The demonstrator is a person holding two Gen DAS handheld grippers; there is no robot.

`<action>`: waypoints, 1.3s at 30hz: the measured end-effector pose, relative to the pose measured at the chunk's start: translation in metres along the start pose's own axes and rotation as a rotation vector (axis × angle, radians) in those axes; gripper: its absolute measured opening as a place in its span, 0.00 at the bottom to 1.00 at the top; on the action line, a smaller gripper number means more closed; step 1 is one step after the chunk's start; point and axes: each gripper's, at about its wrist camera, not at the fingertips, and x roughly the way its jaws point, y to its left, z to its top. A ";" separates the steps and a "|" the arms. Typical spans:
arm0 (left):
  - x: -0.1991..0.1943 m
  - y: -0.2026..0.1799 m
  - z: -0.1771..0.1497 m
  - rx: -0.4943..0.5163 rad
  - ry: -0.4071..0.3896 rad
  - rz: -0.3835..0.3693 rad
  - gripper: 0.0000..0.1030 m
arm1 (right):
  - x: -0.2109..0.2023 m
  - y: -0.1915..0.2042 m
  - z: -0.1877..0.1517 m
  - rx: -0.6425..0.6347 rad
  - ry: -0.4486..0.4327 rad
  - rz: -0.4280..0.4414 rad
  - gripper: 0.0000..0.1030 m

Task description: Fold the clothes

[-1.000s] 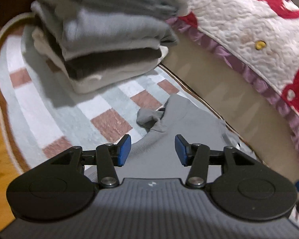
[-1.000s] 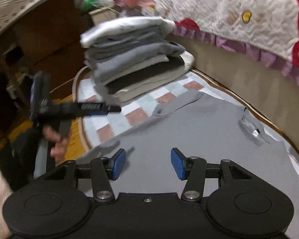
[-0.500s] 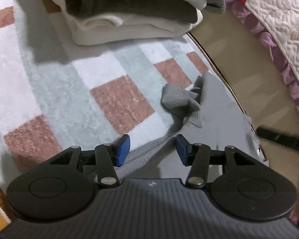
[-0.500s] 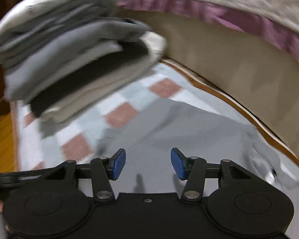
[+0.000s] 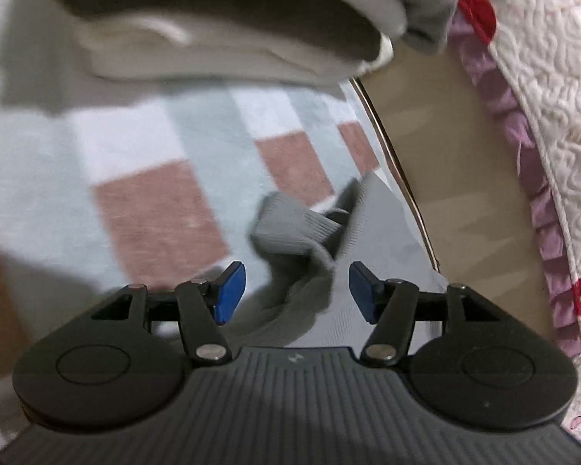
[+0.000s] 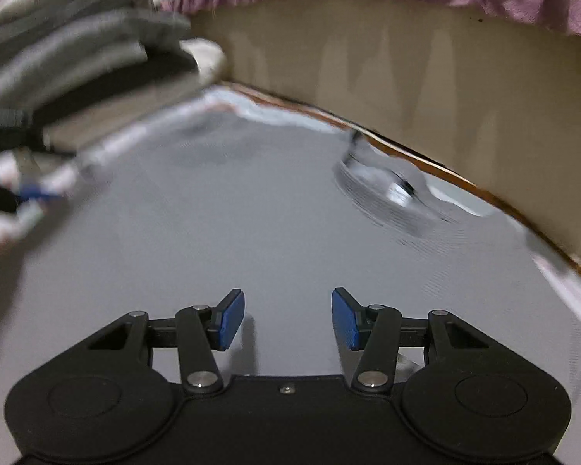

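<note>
folded stack (image 5: 220, 31) beside bed valance (image 6: 406, 77)

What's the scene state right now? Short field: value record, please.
surface: checked rug beside a bed base
garment: grey top spread flat on the rug
sleeve: grey cuff bunched, just ahead of the left gripper
left gripper: jaws opening, fabric between the pads, not pinched
right gripper: open, low over the top's middle, holding nothing
folded stack: on the rug, beyond the sleeve
</note>
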 end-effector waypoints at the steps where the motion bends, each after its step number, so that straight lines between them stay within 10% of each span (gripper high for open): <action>1: 0.009 -0.002 0.002 -0.006 0.005 -0.006 0.58 | 0.001 0.002 0.001 -0.018 -0.009 0.003 0.54; 5: 0.033 -0.019 0.009 0.041 0.003 -0.004 0.51 | 0.008 0.005 0.007 -0.053 -0.034 0.012 0.54; 6: 0.036 -0.024 0.009 0.092 0.000 0.005 0.12 | 0.010 0.005 0.007 -0.059 -0.036 0.012 0.54; 7: 0.038 -0.030 0.009 0.147 -0.002 0.015 0.07 | 0.012 0.004 0.007 -0.067 -0.033 0.009 0.54; 16: -0.012 -0.104 -0.064 0.639 -0.430 0.240 0.07 | 0.026 -0.036 0.007 0.046 -0.013 0.006 0.65; 27: -0.010 -0.001 -0.016 -0.051 -0.270 0.003 0.07 | 0.029 -0.051 0.007 0.065 -0.010 -0.005 0.65; 32: -0.013 -0.002 -0.013 0.077 -0.287 0.030 0.04 | 0.032 -0.052 0.007 0.065 -0.024 -0.002 0.67; 37: -0.048 -0.063 -0.047 0.447 -0.592 0.134 0.04 | 0.033 -0.054 0.005 0.061 -0.040 0.003 0.68; 39: -0.052 -0.072 -0.061 0.445 -0.627 0.229 0.04 | 0.033 -0.054 0.005 0.059 -0.044 0.007 0.69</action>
